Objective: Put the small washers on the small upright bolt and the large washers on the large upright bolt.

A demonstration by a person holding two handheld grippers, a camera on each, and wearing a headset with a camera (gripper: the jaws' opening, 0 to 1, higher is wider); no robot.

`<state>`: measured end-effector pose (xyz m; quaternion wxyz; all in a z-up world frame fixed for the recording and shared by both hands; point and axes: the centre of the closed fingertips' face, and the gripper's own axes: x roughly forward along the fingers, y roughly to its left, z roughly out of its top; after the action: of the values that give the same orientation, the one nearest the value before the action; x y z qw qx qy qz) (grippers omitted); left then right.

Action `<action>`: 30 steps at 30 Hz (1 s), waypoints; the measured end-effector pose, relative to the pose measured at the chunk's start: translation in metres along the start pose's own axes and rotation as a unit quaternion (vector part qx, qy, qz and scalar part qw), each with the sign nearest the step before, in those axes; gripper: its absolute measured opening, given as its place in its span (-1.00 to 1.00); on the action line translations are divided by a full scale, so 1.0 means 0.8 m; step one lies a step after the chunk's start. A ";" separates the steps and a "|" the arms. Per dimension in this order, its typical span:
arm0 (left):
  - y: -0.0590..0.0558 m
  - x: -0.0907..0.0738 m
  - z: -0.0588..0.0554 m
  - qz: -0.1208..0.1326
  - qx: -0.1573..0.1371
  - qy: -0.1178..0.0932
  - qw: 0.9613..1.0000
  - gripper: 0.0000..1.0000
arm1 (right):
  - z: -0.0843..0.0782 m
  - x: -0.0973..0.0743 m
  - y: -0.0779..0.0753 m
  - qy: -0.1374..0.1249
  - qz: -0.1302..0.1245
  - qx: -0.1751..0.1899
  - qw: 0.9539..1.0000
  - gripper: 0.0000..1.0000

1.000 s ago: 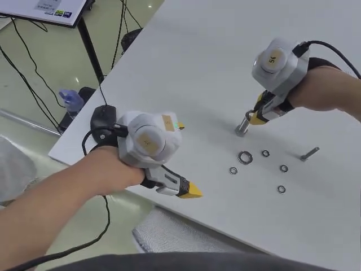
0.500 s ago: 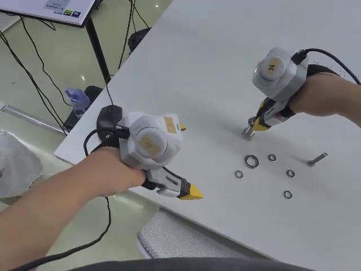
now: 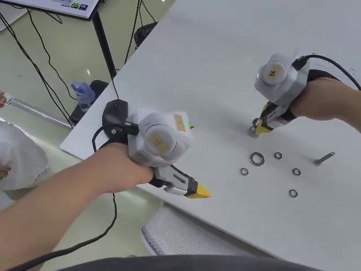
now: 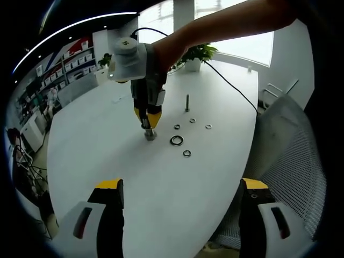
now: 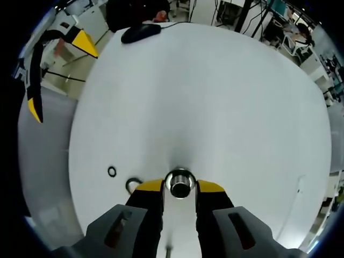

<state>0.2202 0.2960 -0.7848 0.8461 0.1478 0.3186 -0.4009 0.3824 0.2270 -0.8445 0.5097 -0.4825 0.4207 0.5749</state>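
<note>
My right gripper [image 3: 259,126] is shut on the large bolt [image 3: 253,131], which stands about upright on the white table [image 3: 214,62]. Its own view shows the bolt's end [image 5: 180,181] between the yellow tips of the right gripper [image 5: 180,187]. One large washer [image 3: 257,158] and several small washers [image 3: 244,171] lie flat just beside it. The small bolt [image 3: 325,158] lies on its side further right. My left gripper [image 3: 200,193] hangs open over the table's near edge, and in its own view the left gripper [image 4: 181,185] holds nothing. That view also shows the large washer [image 4: 176,141].
A black mouse [image 3: 115,116] with its cable sits near the table's left corner. A grey mesh chair [image 3: 186,237] stands below the near edge. On the floor to the left are cables and a blue bottle [image 3: 83,93]. The far table surface is bare white.
The head camera has shifted slightly. My right gripper stays shut on the large bolt at the same spot, and my left gripper stays open near the edge.
</note>
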 end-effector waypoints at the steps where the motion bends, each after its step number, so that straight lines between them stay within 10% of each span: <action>1: 0.000 0.000 0.001 0.000 0.000 -0.002 1.000 0.78 | 0.001 0.002 0.002 -0.001 0.000 0.000 1.000 -0.57; 30: -0.006 0.000 0.004 -0.002 -0.001 0.002 1.000 0.71 | -0.007 0.020 0.010 0.013 -0.001 -0.001 1.000 -0.53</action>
<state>0.2180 0.2914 -0.7829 0.8450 0.1475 0.3205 -0.4018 0.3752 0.2238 -0.8611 0.5044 -0.4906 0.4261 0.5686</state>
